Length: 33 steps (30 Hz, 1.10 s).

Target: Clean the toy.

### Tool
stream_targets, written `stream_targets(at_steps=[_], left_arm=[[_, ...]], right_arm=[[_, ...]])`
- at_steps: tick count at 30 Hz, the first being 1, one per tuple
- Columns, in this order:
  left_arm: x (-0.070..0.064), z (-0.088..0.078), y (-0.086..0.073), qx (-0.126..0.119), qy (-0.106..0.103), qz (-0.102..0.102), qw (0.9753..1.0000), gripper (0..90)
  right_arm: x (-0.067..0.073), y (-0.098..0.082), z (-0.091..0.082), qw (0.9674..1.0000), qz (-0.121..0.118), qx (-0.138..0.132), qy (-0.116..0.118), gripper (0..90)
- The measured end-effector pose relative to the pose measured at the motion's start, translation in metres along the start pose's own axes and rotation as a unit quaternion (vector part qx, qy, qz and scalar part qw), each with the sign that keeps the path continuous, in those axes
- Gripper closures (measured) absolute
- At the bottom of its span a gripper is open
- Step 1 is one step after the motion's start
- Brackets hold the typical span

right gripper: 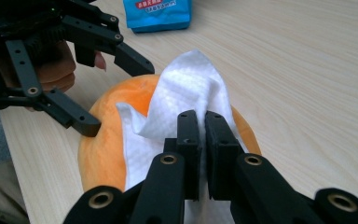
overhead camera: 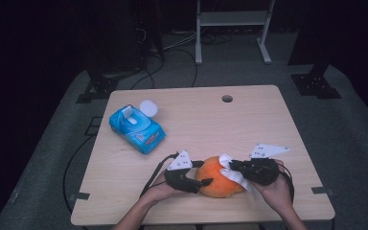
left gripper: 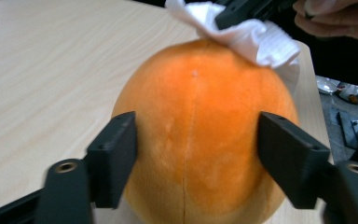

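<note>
A round orange plush fruit (overhead camera: pixel 218 183) is rested near the front edge of the light wooden tabletop (overhead camera: pixel 249 124), its seam running up toward the top. It is clamped at its sides by the left hand-held gripper (overhead camera: pixel 204 184). A crumpled white wipe (right gripper: pixel 186 93), draped over its top, is pinched by the right hand-held gripper (right gripper: pixel 203 123).

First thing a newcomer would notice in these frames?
The orange plush fruit at the table's near edge, gripped from both sides. The left gripper clasps its flanks, while the right gripper pinches a white wipe draped over its top. Next, the blue wipe pack stands out farther back on the left of the wooden table, a small white lid beside it.
</note>
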<state>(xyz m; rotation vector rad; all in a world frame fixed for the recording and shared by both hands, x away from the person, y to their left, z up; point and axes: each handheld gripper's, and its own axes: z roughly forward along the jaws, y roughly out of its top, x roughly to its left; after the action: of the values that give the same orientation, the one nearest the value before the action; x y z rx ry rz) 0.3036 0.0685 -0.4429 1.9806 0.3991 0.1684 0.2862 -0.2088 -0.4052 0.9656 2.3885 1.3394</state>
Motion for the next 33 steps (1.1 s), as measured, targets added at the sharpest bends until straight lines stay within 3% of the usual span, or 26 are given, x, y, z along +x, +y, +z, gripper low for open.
stream_targets(at_steps=[2,5,7,9,11,13,16,20,22,24,26,29,31,33], left_arm=[[-0.006,0.001,0.006,-0.019,-0.002,0.005,0.9998,23.7],[-0.012,0.004,0.007,-0.008,0.006,0.033,0.9994,30.1],[-0.007,0.004,0.004,-0.003,0.008,0.023,0.9997,34.0],[-0.001,0.001,0.001,-0.002,0.012,0.007,0.9999,36.4],[0.005,-0.001,-0.003,-0.005,0.010,-0.013,0.9999,37.6],[0.010,-0.002,-0.006,-0.005,0.009,-0.026,0.9996,37.6],[0.014,-0.004,-0.008,-0.001,0.009,-0.031,0.9995,37.6],[0.021,-0.009,-0.011,0.000,0.008,-0.047,0.9989,37.4],[0.022,-0.011,-0.013,-0.002,0.006,-0.050,0.9987,37.6],[0.021,-0.010,-0.013,-0.001,0.007,-0.049,0.9988,37.7],[0.021,-0.010,-0.013,-0.001,0.006,-0.049,0.9988,37.7],[0.021,-0.010,-0.014,-0.003,0.001,-0.053,0.9986,37.5],[0.021,-0.009,-0.013,-0.004,-0.001,-0.051,0.9987,37.1],[0.021,-0.009,-0.013,-0.006,-0.001,-0.052,0.9986,36.5]], right_arm=[[0.005,0.003,0.001,0.9999,-0.009,-0.007,-0.001,84.7],[0.014,0.007,0.004,0.9992,-0.026,-0.017,0.027,83.9],[0.017,0.008,0.006,0.9990,-0.039,-0.008,0.022,84.0],[0.013,0.007,0.006,0.9992,-0.032,-0.006,0.022,84.4],[0.003,0.003,0.005,0.9996,-0.027,0.001,0.006,84.5],[-0.007,-0.002,0.004,0.9999,-0.001,0.004,0.010,84.6],[-0.013,-0.005,-0.001,0.9999,0.014,-0.001,0.003,84.7],[0.002,0.001,-0.001,0.9988,-0.016,-0.020,0.041,84.6],[0.007,0.001,0.003,0.9990,-0.030,-0.009,0.033,84.6],[0.001,-0.001,0.004,0.9992,-0.021,-0.004,0.033,84.6],[-0.007,-0.005,0.004,0.9998,-0.011,0.008,0.014,84.7],[-0.017,-0.012,0.002,0.9997,0.019,0.006,0.012,84.6],[-0.014,-0.009,-0.001,0.9996,0.016,-0.011,0.018,84.6],[-0.010,-0.005,0.000,0.9997,0.008,-0.011,0.020,84.6]])
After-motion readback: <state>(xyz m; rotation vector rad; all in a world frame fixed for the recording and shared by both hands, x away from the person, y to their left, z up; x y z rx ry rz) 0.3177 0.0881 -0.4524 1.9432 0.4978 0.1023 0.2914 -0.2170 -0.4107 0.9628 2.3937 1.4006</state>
